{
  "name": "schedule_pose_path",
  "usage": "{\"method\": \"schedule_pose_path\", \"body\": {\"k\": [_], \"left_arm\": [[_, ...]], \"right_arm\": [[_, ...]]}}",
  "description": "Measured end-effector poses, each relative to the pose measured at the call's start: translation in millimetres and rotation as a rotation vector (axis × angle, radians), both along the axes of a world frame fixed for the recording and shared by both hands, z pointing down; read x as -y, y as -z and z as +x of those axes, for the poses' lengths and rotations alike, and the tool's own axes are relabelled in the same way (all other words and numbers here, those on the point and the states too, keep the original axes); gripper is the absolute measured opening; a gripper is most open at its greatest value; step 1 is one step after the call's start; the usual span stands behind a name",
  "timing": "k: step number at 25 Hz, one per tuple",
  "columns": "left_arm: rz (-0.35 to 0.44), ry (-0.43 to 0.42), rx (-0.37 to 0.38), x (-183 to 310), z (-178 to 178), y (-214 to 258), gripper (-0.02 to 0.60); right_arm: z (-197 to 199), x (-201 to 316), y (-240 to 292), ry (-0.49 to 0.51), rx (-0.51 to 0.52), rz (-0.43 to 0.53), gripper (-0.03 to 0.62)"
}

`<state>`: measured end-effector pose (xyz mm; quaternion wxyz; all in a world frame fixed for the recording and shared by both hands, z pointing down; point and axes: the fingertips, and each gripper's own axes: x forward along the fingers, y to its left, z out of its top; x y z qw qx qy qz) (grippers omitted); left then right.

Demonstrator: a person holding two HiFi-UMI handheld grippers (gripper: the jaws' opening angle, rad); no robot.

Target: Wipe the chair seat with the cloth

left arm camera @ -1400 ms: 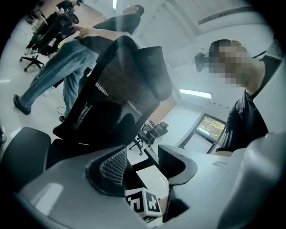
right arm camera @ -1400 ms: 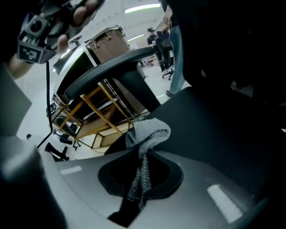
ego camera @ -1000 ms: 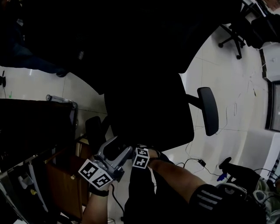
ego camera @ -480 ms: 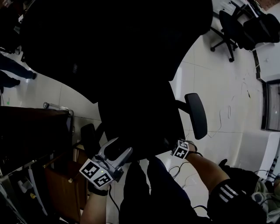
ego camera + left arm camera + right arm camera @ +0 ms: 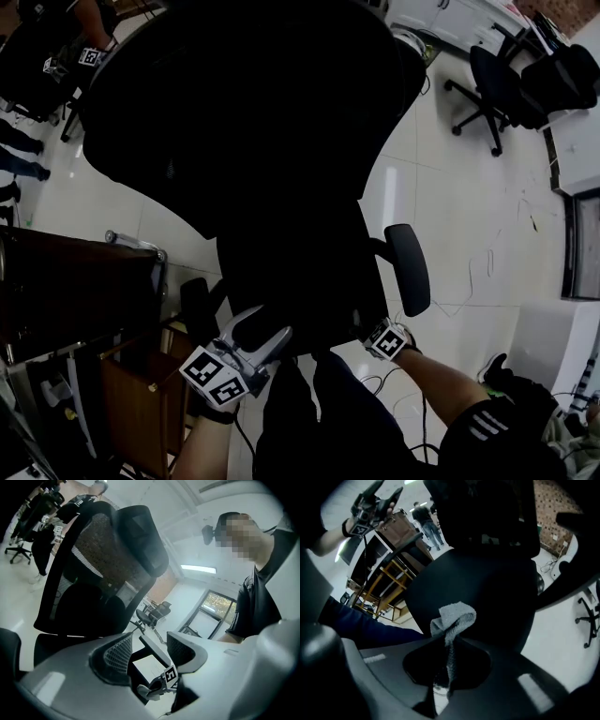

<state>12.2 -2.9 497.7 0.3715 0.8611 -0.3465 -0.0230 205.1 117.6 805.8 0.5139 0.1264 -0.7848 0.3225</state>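
The black office chair's seat (image 5: 300, 267) fills the middle of the head view, with its tall backrest (image 5: 244, 103) above it. My right gripper (image 5: 377, 333) is at the seat's near right corner, under the armrest (image 5: 408, 267). In the right gripper view my right gripper (image 5: 450, 641) is shut on a grey cloth (image 5: 453, 617), which bunches up just in front of the seat (image 5: 487, 583). My left gripper (image 5: 258, 336) is open and empty at the seat's near left edge. In the left gripper view my left gripper (image 5: 150, 646) frames the right gripper with the cloth (image 5: 149, 691).
A brown wooden cabinet (image 5: 141, 398) and a dark desk (image 5: 75, 281) stand left of the chair. Other office chairs (image 5: 497, 84) are at the far right. Cables (image 5: 473, 272) lie on the white floor. People stand at the far left (image 5: 66, 56).
My right gripper has moved from beside the left one to the seat's near right corner. The head view has tilted up. The left gripper has hardly moved.
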Motion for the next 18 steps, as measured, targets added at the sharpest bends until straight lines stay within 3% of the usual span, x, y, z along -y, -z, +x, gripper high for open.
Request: {"method": "schedule_pose_path", "body": {"k": [3, 8, 14, 18], "left_arm": [[0.007, 0.03, 0.0, -7.9, 5.3, 24.1, 0.256], [0.049, 0.059, 0.012, -29.1, 10.9, 63.5, 0.272], [0.108, 0.059, 0.001, -75.4, 9.1, 109.7, 0.273], [0.189, 0.036, 0.019, -118.7, 0.6, 138.9, 0.273]], "right_arm": [[-44.5, -7.8, 47.6, -0.007, 0.141, 0.019, 0.029], [-105.5, -1.5, 147.3, -0.015, 0.338, 0.147, 0.029], [-127.3, 5.8, 276.0, -0.105, 0.567, 0.245, 0.028], [-128.6, -7.5, 356.0, -0.185, 0.709, 0.335, 0.028]]}}
